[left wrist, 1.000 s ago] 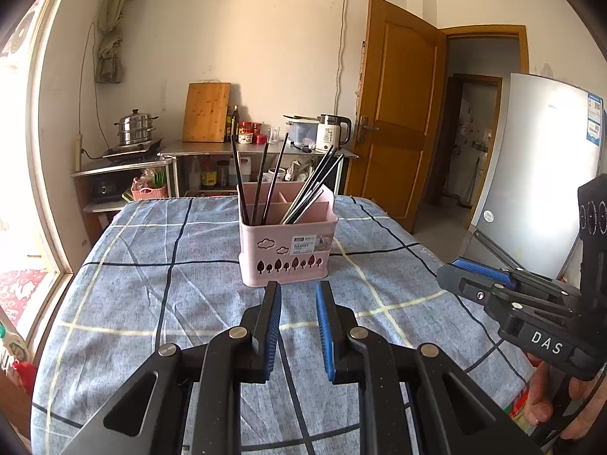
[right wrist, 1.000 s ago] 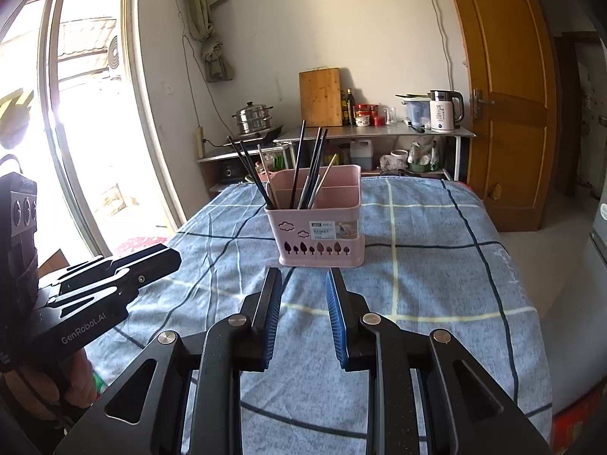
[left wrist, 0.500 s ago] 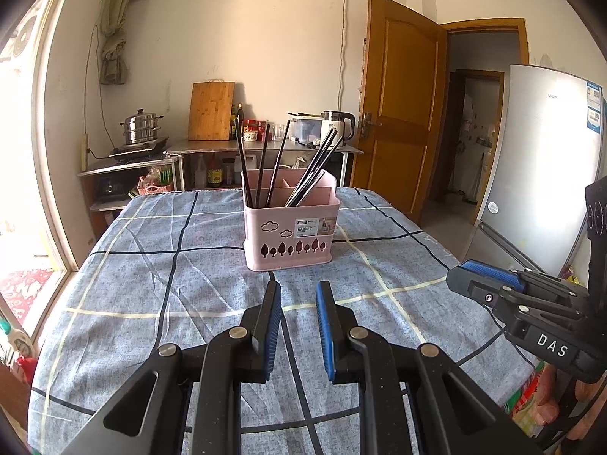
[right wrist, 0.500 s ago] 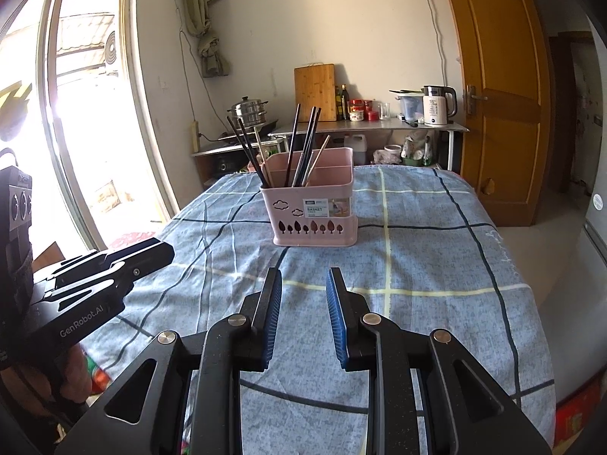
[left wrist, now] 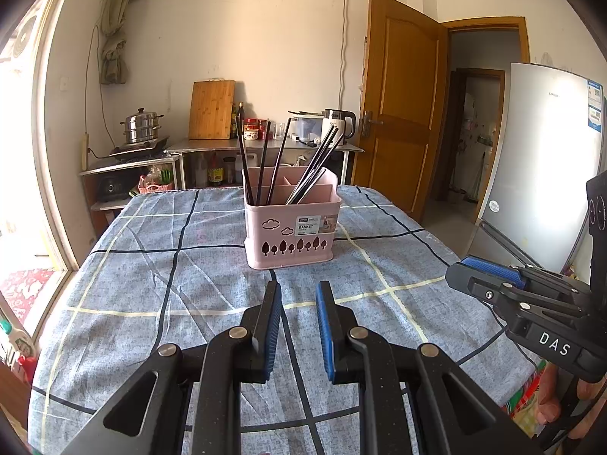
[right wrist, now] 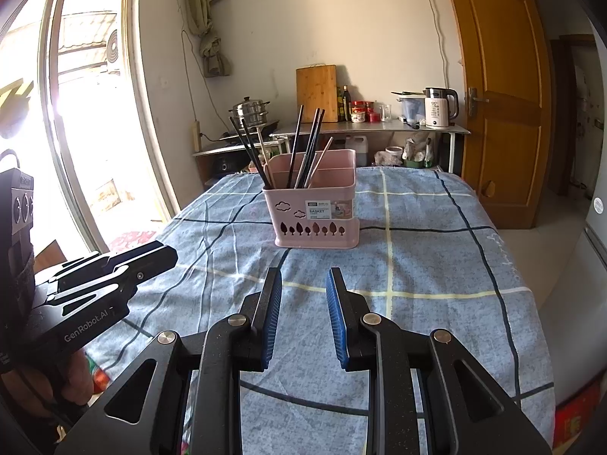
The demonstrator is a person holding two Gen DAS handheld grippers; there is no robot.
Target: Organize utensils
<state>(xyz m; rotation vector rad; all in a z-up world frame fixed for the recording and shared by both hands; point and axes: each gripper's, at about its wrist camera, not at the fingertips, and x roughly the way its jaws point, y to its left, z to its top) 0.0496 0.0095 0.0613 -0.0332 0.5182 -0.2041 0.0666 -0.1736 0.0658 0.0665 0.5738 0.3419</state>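
Your left gripper [left wrist: 297, 326]: part open, empty, held back from table [left wrist: 114, 288]. Pink basket [left wrist: 291, 233] at 12 o'clock, chopsticks [left wrist: 265, 159] upright in compartments, sorted. Your right gripper [right wrist: 303, 314]: part open, empty, prob. done.

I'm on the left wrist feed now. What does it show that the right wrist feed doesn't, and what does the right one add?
Only the left wrist view shows the silver fridge on the right, the open doorway beyond the wooden door, and the right claw from the side.

Only the right wrist view shows the bright glass door on the left and the left claw from the side.

Both show the pink utensil basket standing upright on the blue checked tablecloth, black chopsticks in it, the cutting board and the kettle behind. Both claws are open and empty.
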